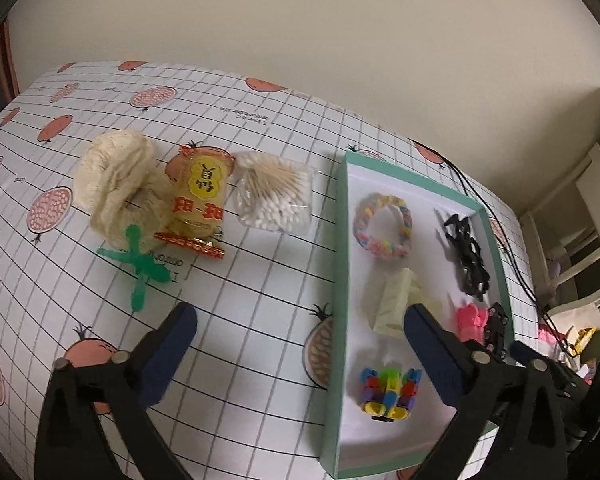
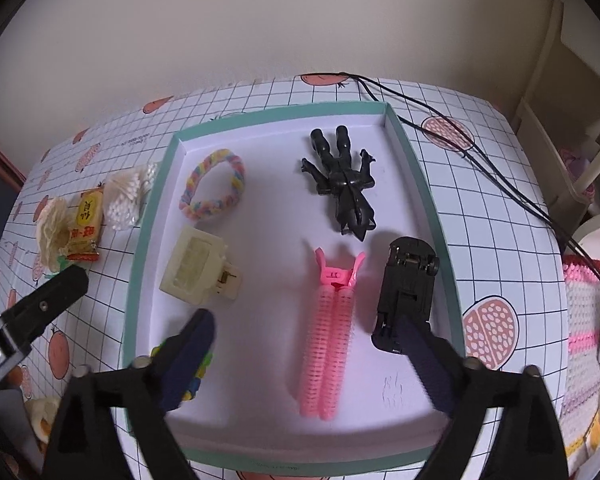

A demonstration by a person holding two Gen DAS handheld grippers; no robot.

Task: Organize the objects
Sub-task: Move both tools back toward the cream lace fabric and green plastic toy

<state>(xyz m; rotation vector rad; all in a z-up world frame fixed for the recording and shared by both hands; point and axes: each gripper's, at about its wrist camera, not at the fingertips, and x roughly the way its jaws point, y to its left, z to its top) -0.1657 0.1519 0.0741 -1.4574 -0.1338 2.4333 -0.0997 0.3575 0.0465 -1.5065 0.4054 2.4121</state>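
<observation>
Left wrist view puts your left gripper (image 1: 300, 344) low in the frame, jaws apart and empty, hanging over the tablecloth (image 1: 236, 280) beside the tray (image 1: 342, 240). Four things are not yet sorted, grouped at the left centre: a loofah (image 1: 112, 184), a snack packet (image 1: 198, 200), a swab bag (image 1: 276, 196) and a green pick (image 1: 140, 264). In the right wrist view your right gripper (image 2: 308, 344) is also spread and empty, over the tray, straddling the pink roller (image 2: 330, 336), with the toy car (image 2: 408, 292) behind its right finger. You seem to be between picks. Next, I judge, reach your left gripper up-frame to the pick, the nearest item, and close low on it.
</observation>
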